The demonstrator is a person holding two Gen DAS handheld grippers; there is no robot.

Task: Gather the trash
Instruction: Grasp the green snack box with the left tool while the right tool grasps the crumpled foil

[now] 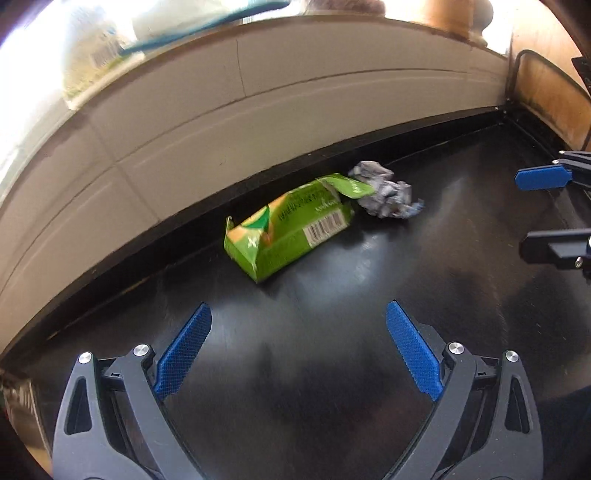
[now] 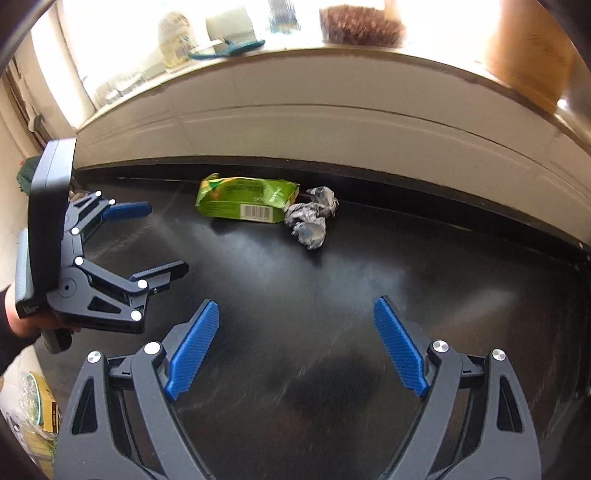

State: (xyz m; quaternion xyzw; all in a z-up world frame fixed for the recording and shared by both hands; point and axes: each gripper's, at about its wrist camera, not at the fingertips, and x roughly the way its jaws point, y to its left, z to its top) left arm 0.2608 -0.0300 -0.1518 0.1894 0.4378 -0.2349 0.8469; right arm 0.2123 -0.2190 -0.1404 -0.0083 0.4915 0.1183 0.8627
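Black tabletop (image 1: 332, 369) fills the lower two-thirds of both views; glossy, faint scuffs and glare. Behind it a cream panelled wall (image 1: 184, 129) runs across the upper-middle of each frame, topped by a sunlit sill (image 2: 332, 51) with blurred items, among them a teal-handled object (image 2: 225, 48) and a brown bristly one (image 2: 362, 26). Wooden panel (image 1: 546, 96) at upper right of the left wrist view.

Left gripper (image 1: 299, 347): lower centre of its own view, jaws wide apart, blue pads bare, nothing between them. Also seen at left of the right wrist view, held by a hand (image 2: 22, 321).

Right gripper (image 2: 295, 343): lower centre of its own view, jaws wide apart, empty. Its fingers show at the right edge of the left wrist view.

Green carton (image 1: 288, 229): lying on its side at frame centre, near the wall, top flap torn open. Barcode label on the side facing the camera; printed wording too blurred to read. Orange patches on the artwork.

Crumpled grey paper wad (image 1: 384, 192): just right of the carton's open end, touching or nearly so; cannot tell which.

Both trash items sit well ahead of both grippers.
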